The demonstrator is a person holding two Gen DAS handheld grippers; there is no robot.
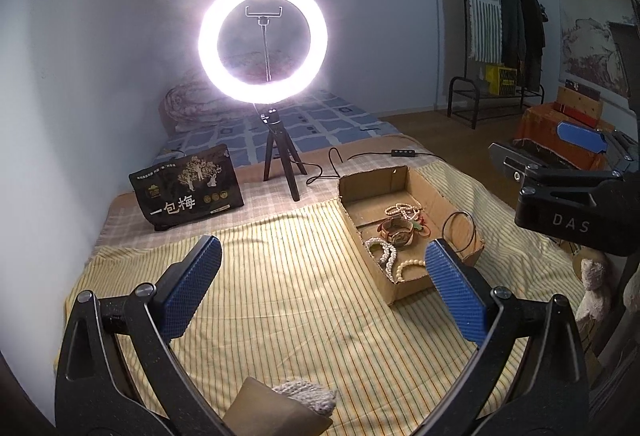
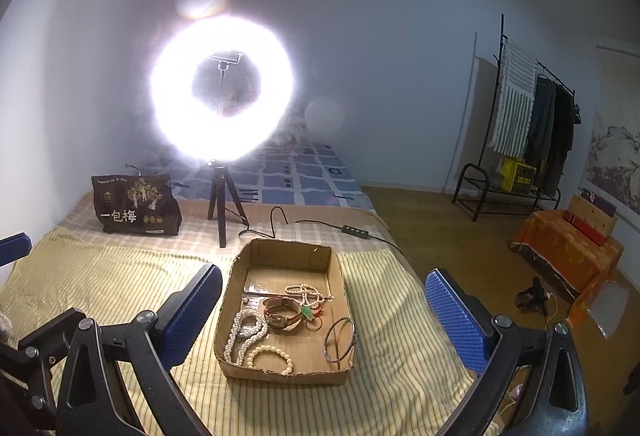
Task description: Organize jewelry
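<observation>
A shallow cardboard box (image 2: 256, 260) (image 1: 416, 176) lies on the striped bedspread. In it are a white pearl necklace (image 2: 240, 336) (image 1: 383, 250), a cream bead bracelet (image 2: 269, 355) (image 1: 406, 266), a brown watch (image 2: 282, 314) (image 1: 398, 232), a small-bead string (image 2: 306, 294) (image 1: 402, 211) and a thin metal bangle (image 2: 340, 339) (image 1: 460, 232). My right gripper (image 2: 324, 316) is open and empty, held above the box's near end. My left gripper (image 1: 320, 288) is open and empty over the bedspread, left of the box. The right gripper also shows in the left wrist view (image 1: 560, 156).
A lit ring light on a small tripod (image 2: 222, 204) (image 1: 280, 160) stands behind the box, its cable and switch (image 2: 354, 230) trailing right. A black snack bag (image 2: 136, 204) (image 1: 188, 188) stands at the back left. A clothes rack (image 2: 528, 140) and an orange-covered stand (image 2: 568, 244) are on the floor.
</observation>
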